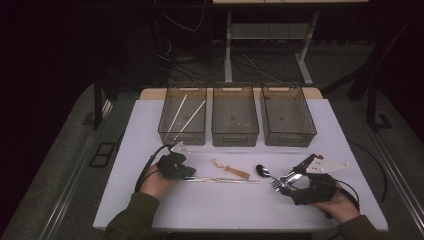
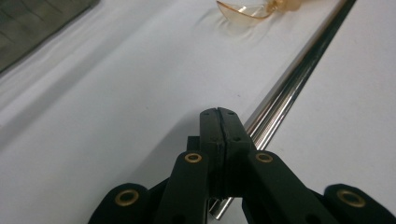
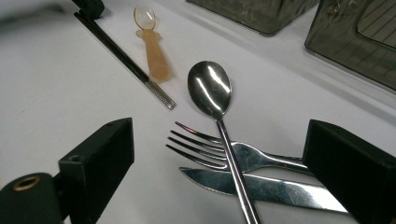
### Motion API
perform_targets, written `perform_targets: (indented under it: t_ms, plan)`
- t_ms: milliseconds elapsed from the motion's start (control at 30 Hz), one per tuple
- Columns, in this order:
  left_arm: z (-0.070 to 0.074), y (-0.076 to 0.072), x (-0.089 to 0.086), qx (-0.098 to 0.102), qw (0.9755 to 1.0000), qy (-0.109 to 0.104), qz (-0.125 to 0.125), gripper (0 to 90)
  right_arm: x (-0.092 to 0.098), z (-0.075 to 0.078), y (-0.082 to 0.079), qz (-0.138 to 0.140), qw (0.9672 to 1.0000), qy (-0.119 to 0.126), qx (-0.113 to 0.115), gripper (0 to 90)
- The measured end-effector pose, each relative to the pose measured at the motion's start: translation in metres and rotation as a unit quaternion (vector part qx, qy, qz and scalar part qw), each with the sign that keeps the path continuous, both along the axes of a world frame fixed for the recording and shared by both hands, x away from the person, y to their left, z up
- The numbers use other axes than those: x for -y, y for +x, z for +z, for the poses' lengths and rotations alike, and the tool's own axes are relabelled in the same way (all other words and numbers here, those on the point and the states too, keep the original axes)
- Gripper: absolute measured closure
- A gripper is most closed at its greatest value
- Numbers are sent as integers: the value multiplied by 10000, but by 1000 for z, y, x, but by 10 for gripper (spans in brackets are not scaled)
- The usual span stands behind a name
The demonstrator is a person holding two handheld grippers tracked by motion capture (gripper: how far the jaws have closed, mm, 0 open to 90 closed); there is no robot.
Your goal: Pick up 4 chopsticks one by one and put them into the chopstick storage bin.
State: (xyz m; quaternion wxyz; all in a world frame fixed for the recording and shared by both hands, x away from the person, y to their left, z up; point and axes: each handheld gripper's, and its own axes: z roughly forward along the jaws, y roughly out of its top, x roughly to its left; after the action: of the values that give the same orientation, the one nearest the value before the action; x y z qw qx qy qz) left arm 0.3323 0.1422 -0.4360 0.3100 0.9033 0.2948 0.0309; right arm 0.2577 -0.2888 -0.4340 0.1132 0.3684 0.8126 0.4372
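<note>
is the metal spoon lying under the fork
No, the metal spoon lies on top, its handle crossing over the fork and the knife.

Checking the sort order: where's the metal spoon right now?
In the high view the metal spoon lies right of centre on the table; in the right gripper view it crosses the fork and knife between the right gripper's open jaws.

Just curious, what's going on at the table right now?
Left tool shut beside metal chopsticks. Right tool open over spoon, fork, knife.
</note>
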Motion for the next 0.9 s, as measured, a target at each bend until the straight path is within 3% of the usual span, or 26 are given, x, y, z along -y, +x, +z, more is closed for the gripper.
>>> perform_targets:
  t_ms: [733,800,900]
  plan:
    - [0,-23,-3,-95,9995,-88,-276,890,0,0,0,-10,10000,-21,-2,92]
    - [-1,-27,-3,-189,9996,-139,-180,890,0,0,0,-8,10000,-21,7,92]
    - [0,-28,-3,-125,9994,-101,-304,890,-1,0,0,-2,10000,-25,5,92]
